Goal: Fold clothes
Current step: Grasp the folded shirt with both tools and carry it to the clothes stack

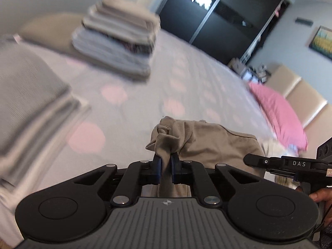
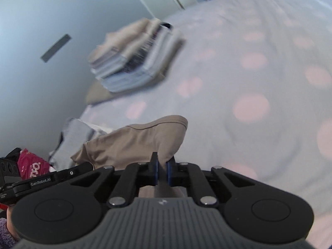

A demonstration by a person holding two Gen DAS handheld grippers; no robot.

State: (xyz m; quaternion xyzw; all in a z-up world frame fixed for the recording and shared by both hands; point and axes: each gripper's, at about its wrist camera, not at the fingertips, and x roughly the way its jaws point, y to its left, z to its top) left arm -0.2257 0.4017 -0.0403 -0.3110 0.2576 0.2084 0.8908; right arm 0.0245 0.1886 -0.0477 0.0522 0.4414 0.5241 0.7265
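A beige garment [image 1: 207,141] hangs above the bed, bunched at one end between the pads of my left gripper [image 1: 165,161], which is shut on it. In the right wrist view the same beige garment [image 2: 141,143] stretches leftward from my right gripper [image 2: 162,164], whose pads pinch its edge. The right gripper's body [image 1: 290,164] shows at the right edge of the left wrist view, and the left gripper's body [image 2: 41,180] at the lower left of the right wrist view. A hand [image 1: 319,195] holds the right gripper.
A tall stack of folded clothes [image 1: 118,41] sits far back on the dotted bedspread [image 1: 186,83]; a folded grey pile [image 1: 31,103] lies at the left. A pink pillow [image 1: 278,112] rests at the right. A grey cloth [image 2: 76,137] and pink bag [image 2: 31,166] lie left.
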